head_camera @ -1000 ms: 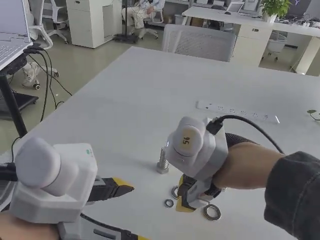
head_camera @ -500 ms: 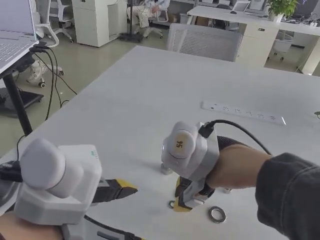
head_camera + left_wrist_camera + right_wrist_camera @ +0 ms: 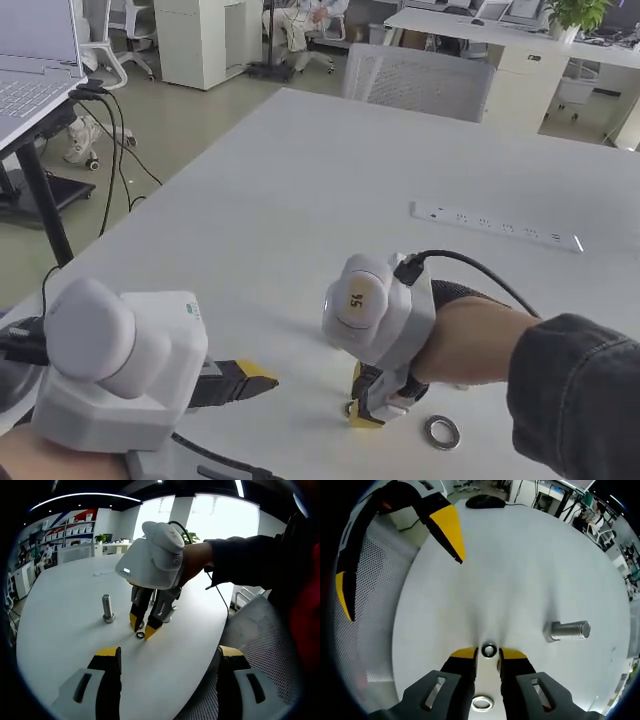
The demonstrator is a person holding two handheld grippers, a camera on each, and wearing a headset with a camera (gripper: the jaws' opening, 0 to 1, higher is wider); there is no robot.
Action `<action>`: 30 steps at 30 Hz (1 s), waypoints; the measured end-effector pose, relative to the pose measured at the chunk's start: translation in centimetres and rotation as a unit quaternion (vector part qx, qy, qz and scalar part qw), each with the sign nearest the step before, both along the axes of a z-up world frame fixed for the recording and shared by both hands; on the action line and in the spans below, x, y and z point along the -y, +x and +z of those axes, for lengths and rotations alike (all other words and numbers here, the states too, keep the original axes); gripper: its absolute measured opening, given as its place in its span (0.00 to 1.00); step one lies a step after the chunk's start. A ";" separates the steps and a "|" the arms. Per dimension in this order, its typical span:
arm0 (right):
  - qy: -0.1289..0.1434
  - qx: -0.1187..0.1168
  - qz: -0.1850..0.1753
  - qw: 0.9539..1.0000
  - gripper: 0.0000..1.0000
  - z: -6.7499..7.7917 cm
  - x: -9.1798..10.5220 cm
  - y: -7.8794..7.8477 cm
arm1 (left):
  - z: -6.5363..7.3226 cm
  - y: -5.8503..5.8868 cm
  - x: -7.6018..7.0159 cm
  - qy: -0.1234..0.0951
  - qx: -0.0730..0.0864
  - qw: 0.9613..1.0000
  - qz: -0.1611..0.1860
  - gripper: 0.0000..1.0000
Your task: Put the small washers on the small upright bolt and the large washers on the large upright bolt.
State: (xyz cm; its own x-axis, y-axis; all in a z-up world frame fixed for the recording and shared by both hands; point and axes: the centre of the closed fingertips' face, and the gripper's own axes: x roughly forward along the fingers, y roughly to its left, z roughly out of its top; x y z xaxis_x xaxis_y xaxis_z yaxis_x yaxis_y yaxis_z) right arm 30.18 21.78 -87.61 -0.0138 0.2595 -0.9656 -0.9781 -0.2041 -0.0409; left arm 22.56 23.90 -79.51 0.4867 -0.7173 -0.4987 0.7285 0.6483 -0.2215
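- The right gripper (image 3: 488, 656) stands low over the table (image 3: 520, 555) with its jaws only a little apart. A small washer (image 3: 489, 650) lies flat between the tips and seems not yet pinched. Such a thin ring gives little edge to hold, so the tips may ride over it or push it forward
- If the jaws close off centre, the washer may flip up, spring out and roll away over the smooth top
- Another washer (image 3: 481, 702) lies just under the same jaws, so it could be dragged along or caught together with the first
- The upright bolt (image 3: 567, 630) stands near the washer but apart from it, and a careless swing may knock it over. I cannot tell if it is the small or the large bolt, so a wrong sorting is possible
- The left gripper (image 3: 168, 652) is wide open and empty, so it cannot help if the washer slips
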 end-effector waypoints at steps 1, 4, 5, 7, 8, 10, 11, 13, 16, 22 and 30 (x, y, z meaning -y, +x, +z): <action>-0.001 0.001 0.001 1.000 0.19 0.0 0.0 0.0 | 0.0 0.0 0.0 0.000 0.000 1.000 0.000 0.77; -0.002 0.006 0.007 1.000 0.18 0.0 0.0 -0.2 | 0.0 0.0 0.0 -0.001 0.000 1.000 0.000 0.77; -0.003 0.010 0.012 1.000 0.18 0.0 0.0 -0.3 | 0.0 0.0 0.0 -0.001 0.000 1.000 0.000 0.77; -0.006 0.014 0.018 1.000 0.17 0.0 0.0 -0.5 | 0.0 -0.1 0.0 -0.002 0.000 1.000 0.000 0.77; -0.006 0.015 0.020 1.000 0.17 -0.1 0.0 -0.5 | 0.0 -0.1 0.0 -0.002 0.000 1.000 0.001 0.77; -0.006 0.015 0.021 1.000 0.17 -0.1 0.0 -0.4 | 0.0 -0.1 0.0 -0.002 0.001 1.000 0.001 0.77; -0.005 0.014 0.021 1.000 0.17 -0.1 0.0 -0.4 | 0.0 -0.1 0.0 -0.003 0.001 1.000 0.001 0.77; -0.006 0.012 0.022 1.000 0.17 -0.1 0.1 -0.4 | 0.0 -0.1 0.0 -0.003 0.001 1.000 0.001 0.77; -0.008 0.013 0.024 1.000 0.17 0.0 0.3 -0.3 | 0.0 -0.1 0.0 -0.003 0.002 1.000 0.002 0.77; -0.006 0.009 0.021 1.000 0.17 0.0 0.2 -0.3 | 0.1 -0.1 0.0 -0.003 0.001 1.000 0.001 0.77; -0.001 0.008 0.018 1.000 0.16 0.0 0.1 -0.1 | 0.0 0.0 -0.1 -0.003 0.000 1.000 0.002 0.77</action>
State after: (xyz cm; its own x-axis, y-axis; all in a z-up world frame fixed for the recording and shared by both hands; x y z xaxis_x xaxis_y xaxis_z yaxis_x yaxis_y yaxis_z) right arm 30.08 21.69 -87.59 -0.0083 0.2563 -0.9666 -0.9694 -0.2391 -0.0551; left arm 22.53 23.95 -79.49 0.4891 -0.7188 -0.4941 0.7262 0.6493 -0.2257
